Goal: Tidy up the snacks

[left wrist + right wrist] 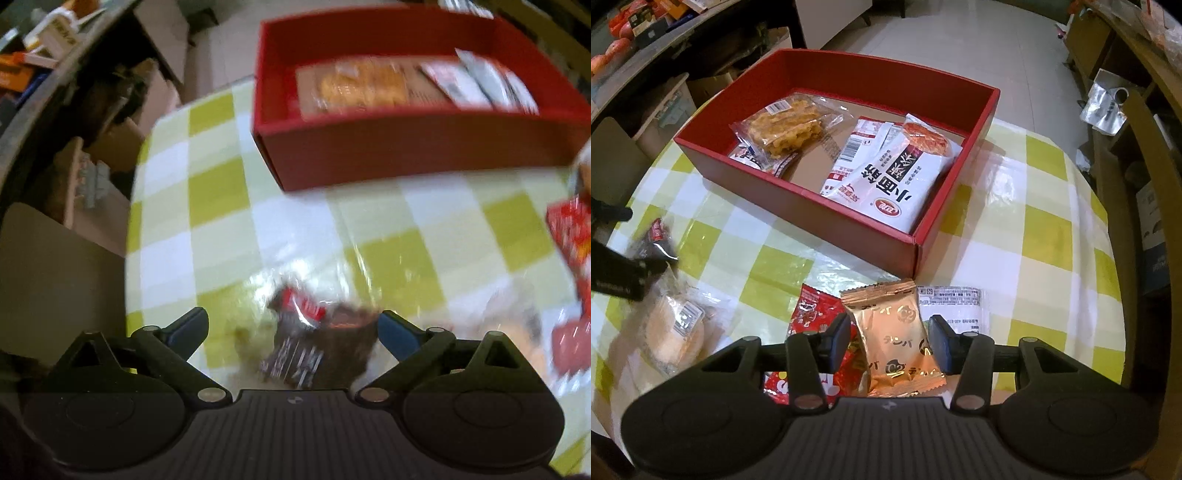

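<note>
Left gripper (291,326) angled steeply down, jaws wide apart; dark brown snack packet (314,347) lies between them on checked tablecloth (221,192), view too blurred to read its long axis. Red box (798,192) beyond holds clear-wrapped yellow pastry (785,131) at left, white noodle packets (886,177) at right. Right gripper (889,341) also steeply down, jaws narrowly apart flanking gold sachet (894,339), long axis running away from camera; pad contact unclear.
</note>
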`<action>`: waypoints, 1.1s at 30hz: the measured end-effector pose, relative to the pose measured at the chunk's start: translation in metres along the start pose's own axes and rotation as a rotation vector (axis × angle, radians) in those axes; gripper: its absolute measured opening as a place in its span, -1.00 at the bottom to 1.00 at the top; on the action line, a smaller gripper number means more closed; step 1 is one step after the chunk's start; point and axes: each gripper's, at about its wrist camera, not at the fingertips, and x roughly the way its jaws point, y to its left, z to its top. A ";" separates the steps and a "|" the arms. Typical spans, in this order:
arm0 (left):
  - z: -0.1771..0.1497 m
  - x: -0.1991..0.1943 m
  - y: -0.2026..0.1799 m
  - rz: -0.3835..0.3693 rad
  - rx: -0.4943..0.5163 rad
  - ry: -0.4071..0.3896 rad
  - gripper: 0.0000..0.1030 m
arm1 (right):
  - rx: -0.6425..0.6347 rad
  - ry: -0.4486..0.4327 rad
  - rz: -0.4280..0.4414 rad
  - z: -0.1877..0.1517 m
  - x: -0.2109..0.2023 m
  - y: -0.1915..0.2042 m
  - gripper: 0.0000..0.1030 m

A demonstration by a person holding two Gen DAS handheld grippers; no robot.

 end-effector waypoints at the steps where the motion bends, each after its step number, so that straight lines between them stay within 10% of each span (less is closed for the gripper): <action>1: -0.002 0.002 -0.001 -0.007 0.007 0.003 0.94 | 0.003 0.005 -0.004 0.000 0.001 0.000 0.04; 8: -0.005 -0.002 -0.035 0.019 0.255 -0.060 1.00 | 0.000 0.036 -0.017 -0.001 0.008 -0.001 0.12; 13: -0.002 0.001 -0.009 -0.125 0.069 -0.005 0.56 | 0.004 0.054 -0.011 0.003 0.019 -0.001 0.13; 26: -0.007 -0.025 -0.011 -0.037 -0.088 -0.010 0.01 | -0.012 0.048 -0.004 0.000 0.011 0.000 0.01; 33: -0.002 -0.021 0.002 -0.070 -0.145 -0.007 0.16 | -0.076 0.051 0.004 0.001 0.018 0.006 0.09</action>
